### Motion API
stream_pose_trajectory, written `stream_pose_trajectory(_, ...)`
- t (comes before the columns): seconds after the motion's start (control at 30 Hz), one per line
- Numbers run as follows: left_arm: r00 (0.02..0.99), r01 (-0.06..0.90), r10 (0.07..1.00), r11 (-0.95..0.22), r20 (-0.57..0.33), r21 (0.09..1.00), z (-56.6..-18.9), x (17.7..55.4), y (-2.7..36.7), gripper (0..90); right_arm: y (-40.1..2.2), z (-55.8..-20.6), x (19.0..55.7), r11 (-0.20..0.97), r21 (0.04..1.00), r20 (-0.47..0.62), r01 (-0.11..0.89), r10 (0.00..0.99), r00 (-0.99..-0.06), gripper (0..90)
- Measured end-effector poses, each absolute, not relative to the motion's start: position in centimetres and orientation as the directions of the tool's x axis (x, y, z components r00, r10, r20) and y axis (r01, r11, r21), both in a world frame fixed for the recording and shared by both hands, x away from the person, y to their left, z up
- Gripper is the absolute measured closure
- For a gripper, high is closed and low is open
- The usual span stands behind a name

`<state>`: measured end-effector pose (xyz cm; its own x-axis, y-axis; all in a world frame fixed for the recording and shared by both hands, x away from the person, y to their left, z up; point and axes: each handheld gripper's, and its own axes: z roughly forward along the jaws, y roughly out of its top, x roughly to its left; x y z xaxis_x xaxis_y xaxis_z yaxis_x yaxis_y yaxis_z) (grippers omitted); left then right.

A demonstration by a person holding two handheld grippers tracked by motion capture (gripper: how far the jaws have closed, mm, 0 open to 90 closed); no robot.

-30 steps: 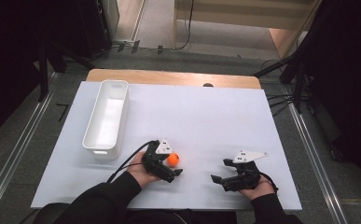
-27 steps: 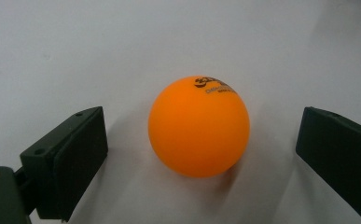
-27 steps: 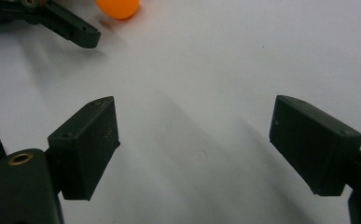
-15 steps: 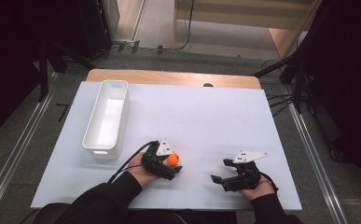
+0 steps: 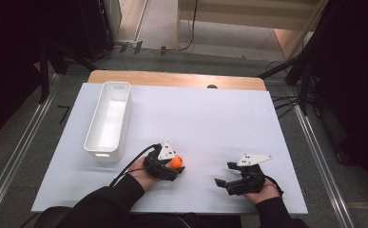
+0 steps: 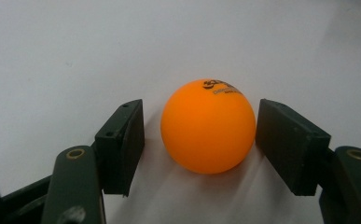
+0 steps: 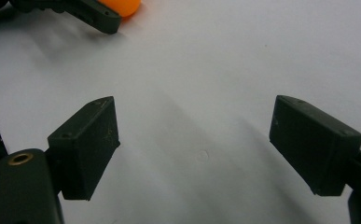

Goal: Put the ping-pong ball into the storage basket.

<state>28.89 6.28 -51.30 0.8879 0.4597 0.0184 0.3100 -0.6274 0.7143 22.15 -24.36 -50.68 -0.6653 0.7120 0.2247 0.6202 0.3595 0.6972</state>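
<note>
While both hands rest low over its near edge, the white bench (image 5: 210, 118) carries everything, the largest thing on it being a long white bin (image 5: 109, 121) that stands well ahead of the left gripper (image 5: 168, 167) and off to its left, lengthwise toward the far edge. Next in size come the two black tools themselves. Off to the left gripper's right, well apart from it, sits the right gripper (image 5: 225, 183), held in a hand at the near edge of the bench; in the right gripper view its jaws stand wide apart over bare white surface with nothing between them, and the left gripper's tip and a sliver of orange show at the top left corner.

Smallest is the orange ball (image 6: 208, 126), which rests on the bench right between the left gripper's jaws. Those jaws have just been closing in on it. In the left gripper view the right pad lies at the ball's side, touching or nearly so, while a narrow gap shows between the left pad and the ball, so it is not yet clamped. Black lettering marks the ball's top.
</note>
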Motion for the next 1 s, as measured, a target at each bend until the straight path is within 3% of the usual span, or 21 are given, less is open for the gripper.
stream_pose_trajectory(0.47, 0.881, 0.324, 0.474, -0.616, 0.009, 0.718, -51.18, 28.95, 6.42, 46.6, -24.34, -50.65, 22.1, 0.359, 0.693, 0.231, 0.625, 0.711, -0.664, 14.2)
stream_pose_trajectory(1.0, 0.881, 0.321, 0.473, -0.618, 0.013, 0.717, -51.14, 28.96, 6.48, 50.0, -24.31, -50.69, 22.12, 0.36, 0.695, 0.229, 0.623, 0.71, -0.666, 14.2)
